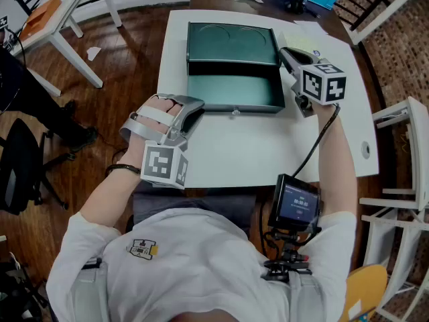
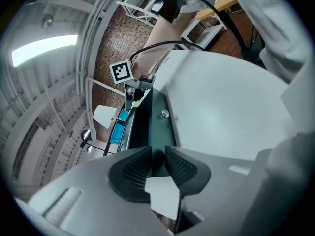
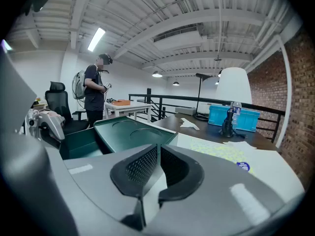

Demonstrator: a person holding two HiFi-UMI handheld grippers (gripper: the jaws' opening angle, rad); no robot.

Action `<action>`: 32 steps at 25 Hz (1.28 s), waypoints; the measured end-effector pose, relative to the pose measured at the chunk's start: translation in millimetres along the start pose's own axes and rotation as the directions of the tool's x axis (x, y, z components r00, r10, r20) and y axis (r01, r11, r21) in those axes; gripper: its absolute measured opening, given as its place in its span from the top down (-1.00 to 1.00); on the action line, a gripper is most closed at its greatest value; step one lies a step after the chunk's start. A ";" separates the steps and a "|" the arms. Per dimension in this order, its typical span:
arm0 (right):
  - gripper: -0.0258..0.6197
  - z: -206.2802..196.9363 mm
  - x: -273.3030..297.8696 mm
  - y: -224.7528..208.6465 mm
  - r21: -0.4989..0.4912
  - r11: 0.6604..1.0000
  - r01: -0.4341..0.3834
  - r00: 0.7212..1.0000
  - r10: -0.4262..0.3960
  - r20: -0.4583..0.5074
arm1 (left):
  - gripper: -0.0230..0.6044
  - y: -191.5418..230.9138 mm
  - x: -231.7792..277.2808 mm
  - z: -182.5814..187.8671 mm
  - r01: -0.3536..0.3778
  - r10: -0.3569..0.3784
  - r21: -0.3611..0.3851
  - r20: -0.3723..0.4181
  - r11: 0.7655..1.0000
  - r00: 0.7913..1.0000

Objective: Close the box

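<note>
Sitting open on the white table (image 1: 268, 146), the green box (image 1: 231, 89) is showing its empty base toward the person. Its lid (image 1: 231, 42) is swung back behind it, with 2 round recesses facing up. A small metal catch (image 1: 234, 113) is sticking out from the middle of the front wall.

The left gripper (image 1: 194, 113) is hovering at the box's front left corner. Its 2 jaws are standing a little apart and are clamping nothing, and the front wall is running ahead in line with the gap. The right gripper (image 1: 285, 51) is hanging just beside the right edge of the lid. Its jaws are drawn almost together and are holding nothing.

Beyond the table, a blue crate (image 3: 231, 117) is sitting on a dark desk, and a person (image 3: 93, 90) with a backpack is standing well apart.
</note>
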State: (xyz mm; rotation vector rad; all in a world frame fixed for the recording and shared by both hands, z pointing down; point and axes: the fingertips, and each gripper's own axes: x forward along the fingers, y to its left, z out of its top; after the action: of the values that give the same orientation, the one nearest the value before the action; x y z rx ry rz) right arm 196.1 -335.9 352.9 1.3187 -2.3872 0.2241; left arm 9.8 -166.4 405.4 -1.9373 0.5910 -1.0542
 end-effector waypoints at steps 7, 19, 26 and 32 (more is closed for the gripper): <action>0.82 -0.3 3.0 3.6 0.055 0.998 -0.040 0.999 0.039 0.013 | 0.64 14.5 16.5 -14.4 0.004 -0.004 -0.040 -0.015 0.999 1.000; 0.83 -0.5 4.8 4.3 0.043 0.998 -0.044 0.999 0.044 0.014 | 0.64 49.2 54.8 -33.6 -0.117 0.115 -0.034 -0.056 0.993 0.992; 0.85 0.8 5.7 5.2 0.035 0.998 -0.050 0.999 0.049 0.015 | 0.47 68.2 68.9 -42.7 -0.211 0.211 0.003 -0.052 0.977 0.976; 0.85 0.7 6.1 3.3 0.036 0.998 -0.051 0.999 0.050 0.019 | 0.50 69.8 74.4 -43.3 -0.187 0.186 -0.018 -0.044 0.982 0.982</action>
State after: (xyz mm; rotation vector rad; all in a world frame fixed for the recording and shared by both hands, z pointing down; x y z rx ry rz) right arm 190.2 -339.1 355.1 1.2823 -2.4444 0.2728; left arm 12.2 -276.6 393.4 -1.8421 0.7949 -0.9743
